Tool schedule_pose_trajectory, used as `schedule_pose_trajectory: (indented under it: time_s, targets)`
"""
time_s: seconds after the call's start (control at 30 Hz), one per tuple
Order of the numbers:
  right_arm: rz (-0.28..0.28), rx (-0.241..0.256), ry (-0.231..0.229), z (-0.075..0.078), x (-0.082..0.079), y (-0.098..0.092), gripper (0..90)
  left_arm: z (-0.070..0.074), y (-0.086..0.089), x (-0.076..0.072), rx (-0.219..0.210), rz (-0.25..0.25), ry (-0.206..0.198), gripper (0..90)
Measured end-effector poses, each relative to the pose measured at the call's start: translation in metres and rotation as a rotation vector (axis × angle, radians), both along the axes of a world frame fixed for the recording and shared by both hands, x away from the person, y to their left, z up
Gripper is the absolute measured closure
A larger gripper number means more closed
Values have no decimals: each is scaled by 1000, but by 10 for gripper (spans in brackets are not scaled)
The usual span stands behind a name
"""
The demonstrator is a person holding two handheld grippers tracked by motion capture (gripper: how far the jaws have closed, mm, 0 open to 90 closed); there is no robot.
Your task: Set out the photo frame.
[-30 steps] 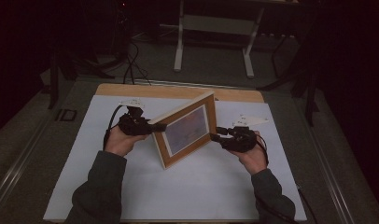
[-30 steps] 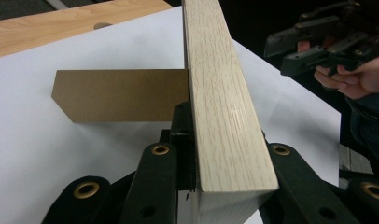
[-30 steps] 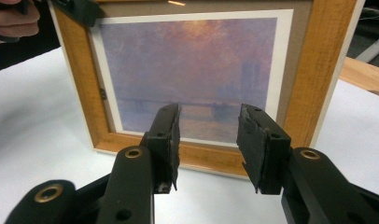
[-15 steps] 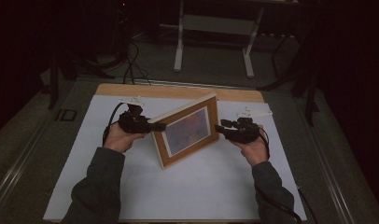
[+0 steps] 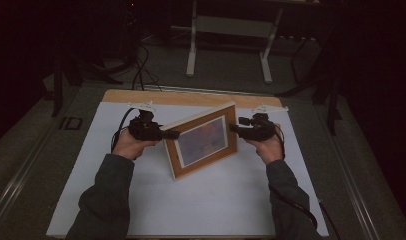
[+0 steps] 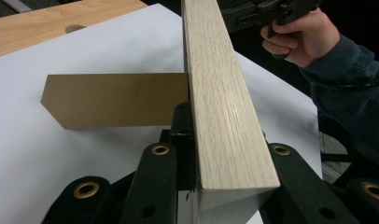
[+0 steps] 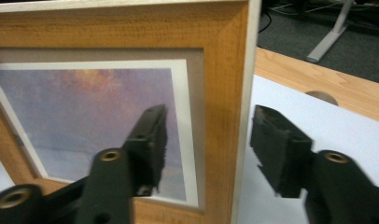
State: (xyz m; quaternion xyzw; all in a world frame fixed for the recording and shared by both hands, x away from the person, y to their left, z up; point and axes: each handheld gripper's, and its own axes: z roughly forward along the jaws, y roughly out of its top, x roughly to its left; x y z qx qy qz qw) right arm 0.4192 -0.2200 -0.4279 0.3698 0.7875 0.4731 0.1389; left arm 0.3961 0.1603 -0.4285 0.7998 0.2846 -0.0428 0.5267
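Upright, the grainy wooden picture frame is pinched by the left tool, right tool spread.

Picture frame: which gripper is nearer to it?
Left. The left gripper is clamped on the picture frame at its edge; the right gripper's open jaws straddle the opposite edge without touching.

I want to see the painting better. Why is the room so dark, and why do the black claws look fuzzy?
High view: only the white table cover is lit, the room behind is nearly black. Right gripper view: the picture frame is fairly sharp, while the right gripper sits close to the lens and blurs. Left gripper view: bright and clear on the frame's pale edge.
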Motion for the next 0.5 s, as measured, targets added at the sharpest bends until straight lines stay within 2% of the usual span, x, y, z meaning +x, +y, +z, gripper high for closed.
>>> schedule_pose_trajectory:
  time_s: [0.03,0.07,0.1,0.13,0.17,0.2,0.23,0.27,0.3,0.33,0.37,0.4,0.47,0.5]
  targets:
    - [0,0,0,0,0,0,418,0,0,0,0,0,0,751]
    - [15,6,-4,0,5,3,369,-1,0,1,-9,3,8,743]
    - [15,6,-4,0,5,3,369,-1,0,1,-9,3,8,694]
    - [24,18,3,0,10,5,331,-1,-1,0,-1,31,15,587]
    - [24,18,3,0,10,5,331,0,-2,0,9,48,15,587]
    - [35,20,9,-1,15,8,298,1,-3,-2,27,82,8,487]
    - [35,20,9,-1,15,8,298,1,-3,-2,27,82,8,465]
    - [46,14,13,-1,19,10,271,2,-3,-7,30,124,-5,444]
    - [46,14,13,-1,19,10,271,2,-3,-7,30,124,-5,428]
    - [53,7,21,-2,22,12,256,3,1,-13,23,174,-19,413]
    - [53,7,21,-2,22,12,256,3,1,-13,23,174,-19,408]
    - [53,8,22,-2,22,12,256,3,3,-17,19,201,-27,408]
    - [70,41,44,-6,27,13,256,3,8,-28,12,265,-47,395]
    - [70,41,44,-6,27,13,256,3,8,-28,12,265,-47,399]
